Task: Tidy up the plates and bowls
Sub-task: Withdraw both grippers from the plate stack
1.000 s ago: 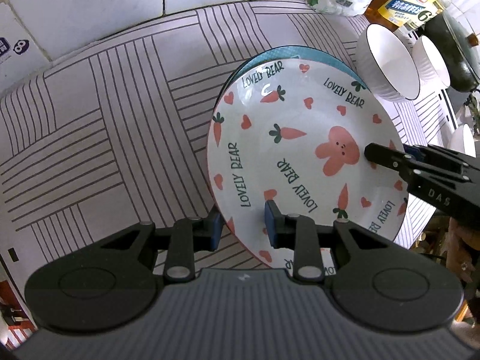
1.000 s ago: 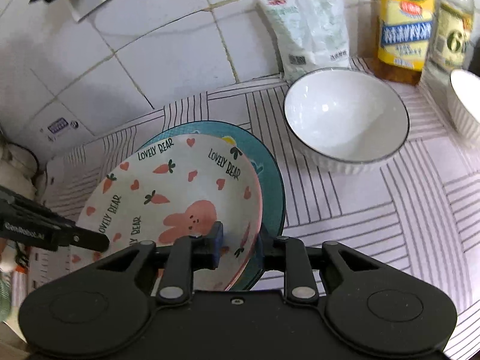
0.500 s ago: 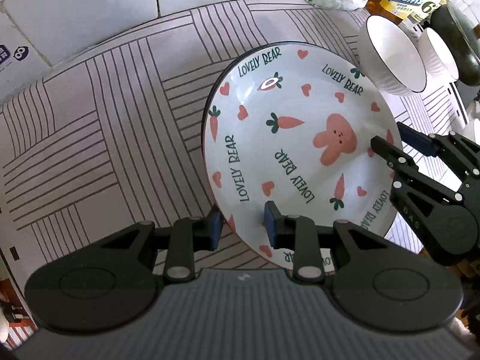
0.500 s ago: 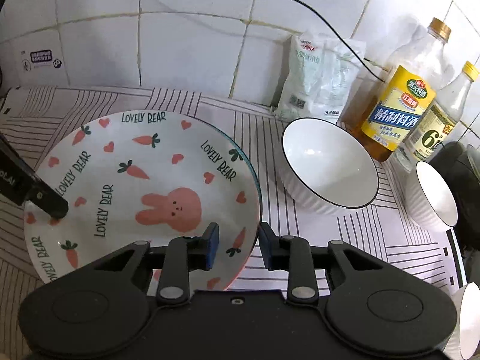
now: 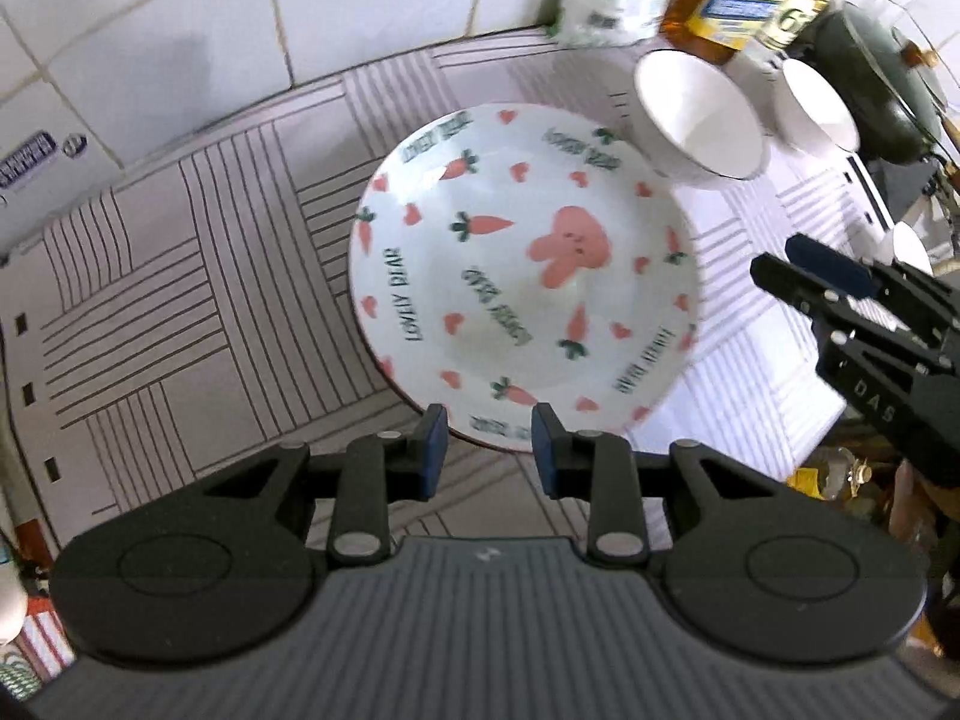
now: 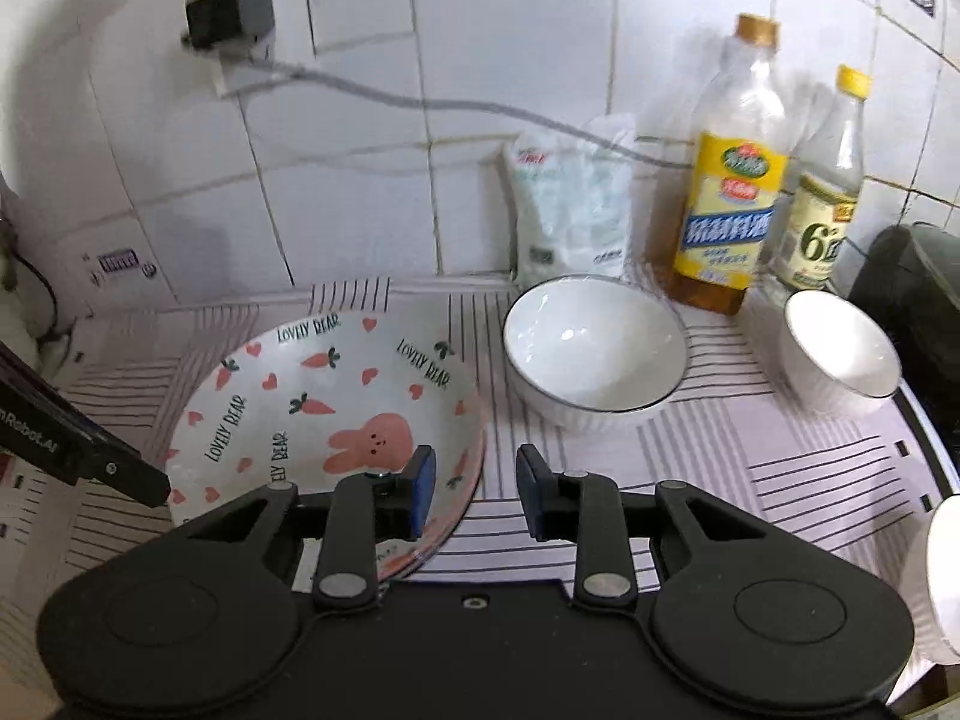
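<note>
Plate [image 5: 522, 276] first, as the left wrist camera sees it: the white one with the pink rabbit, carrots and hearts lies flat on the striped mat [image 5: 180, 276]. The left gripper [image 5: 487, 426] hangs steeply over its near rim. Its blue pads are easing apart; the rim shows in the gap between them, but neither pad presses on it, so this claw grips nothing. To the right, the right gripper [image 5: 774, 264] hovers just off the plate's far side, clear of the rim. Beyond the plate stand a large white bowl [image 5: 696, 114] and a smaller bowl [image 5: 816, 108], side by side near the tiled wall.

From the right wrist camera, the same plate [image 6: 336, 396] sits low on the left. The right gripper [image 6: 474, 468] has its jaws parted: one finger crosses in front of the plate's right edge, the other hangs over bare mat, and nothing is clamped. The left gripper [image 6: 150, 483] pokes in at the plate's left rim. The large bowl [image 6: 594, 348] stands just right of the plate, the smaller bowl [image 6: 840, 354] further right, with two bottles [image 6: 732, 180] and a white bag [image 6: 570, 204] against the wall behind.
</note>
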